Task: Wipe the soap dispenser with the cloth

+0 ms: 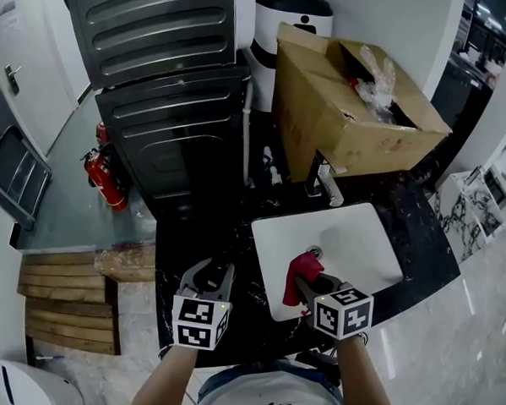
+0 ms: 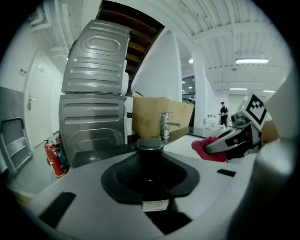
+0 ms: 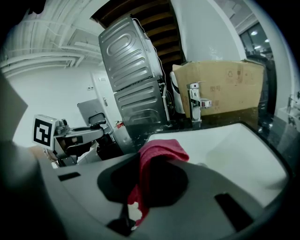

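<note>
Two tongs sit at the bottom of the head view, side by side and near each other but not touching. The left tongs [image 1: 208,278], at lower centre-left, are clamped on the soap dispenser [image 2: 150,161]. It is a dark bottle with a round cap, and it stands upright between the jaws in the left gripper view with a small label showing low on its body. Held like this, the bottle is steadied and lifted clear of the tabletop [image 1: 192,236], so its sides are open to a wipe.

The right tongs [image 1: 306,285], at lower centre-right, are pinched shut on the red cloth [image 1: 304,268]. The cloth rises from between the jaws and folds forward over them, leaving a loose pad at the front, which looks like the part meant to meet the bottle. This pair hangs over the near edge of the white basin [image 1: 361,245]. The cloth has not yet reached the dispenser, so I judge the wipe is about to begin, with the cloth due to cross leftward.

Beyond the basin a chrome tap [image 1: 326,180] stands at the rim. Behind it, in the upper right, is an open cardboard box [image 1: 342,109]. Stacked grey appliances [image 1: 170,83] fill the upper left, with a red fire extinguisher [image 1: 102,177] beside them.
</note>
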Demonstrator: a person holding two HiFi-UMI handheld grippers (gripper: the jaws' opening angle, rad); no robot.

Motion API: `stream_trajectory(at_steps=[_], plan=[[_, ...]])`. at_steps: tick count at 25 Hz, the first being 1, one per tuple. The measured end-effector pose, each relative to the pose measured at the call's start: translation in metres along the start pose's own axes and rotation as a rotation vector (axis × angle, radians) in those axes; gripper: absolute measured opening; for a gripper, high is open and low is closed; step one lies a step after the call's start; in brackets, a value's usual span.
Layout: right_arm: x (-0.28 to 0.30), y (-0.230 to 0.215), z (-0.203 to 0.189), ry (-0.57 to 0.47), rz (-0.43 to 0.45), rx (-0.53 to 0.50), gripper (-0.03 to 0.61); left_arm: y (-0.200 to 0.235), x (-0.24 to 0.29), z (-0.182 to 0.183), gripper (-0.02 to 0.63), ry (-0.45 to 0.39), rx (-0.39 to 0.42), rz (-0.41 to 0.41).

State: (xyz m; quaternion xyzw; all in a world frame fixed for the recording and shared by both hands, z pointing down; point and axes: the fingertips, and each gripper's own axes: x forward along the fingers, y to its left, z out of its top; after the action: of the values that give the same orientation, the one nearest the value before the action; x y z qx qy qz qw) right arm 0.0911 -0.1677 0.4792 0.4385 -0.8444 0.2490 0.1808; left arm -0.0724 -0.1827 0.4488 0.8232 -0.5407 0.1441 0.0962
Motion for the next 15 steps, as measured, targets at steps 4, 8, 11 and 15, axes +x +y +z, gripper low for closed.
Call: stream_trajectory(at_steps=[4,8,11,15], plan=[[0.0,0.0,0.001,-0.005,-0.001,0.008,0.049,-0.011,0.01,0.003,0.104,-0.057,0.102,-0.279],[0.001,0.002,0.001,-0.002,0.005,0.005,0.049,-0.025,0.007,0.002,0.104,-0.072,0.238,-0.624],[0.003,0.005,0.0,0.004,0.012,0.004,0.049,-0.03,0.001,0.001,0.106,-0.035,0.282,-0.771],[0.004,0.007,0.003,-0.01,0.016,0.022,0.049,-0.025,0.0,0.005,0.159,-0.039,0.22,-0.671]])
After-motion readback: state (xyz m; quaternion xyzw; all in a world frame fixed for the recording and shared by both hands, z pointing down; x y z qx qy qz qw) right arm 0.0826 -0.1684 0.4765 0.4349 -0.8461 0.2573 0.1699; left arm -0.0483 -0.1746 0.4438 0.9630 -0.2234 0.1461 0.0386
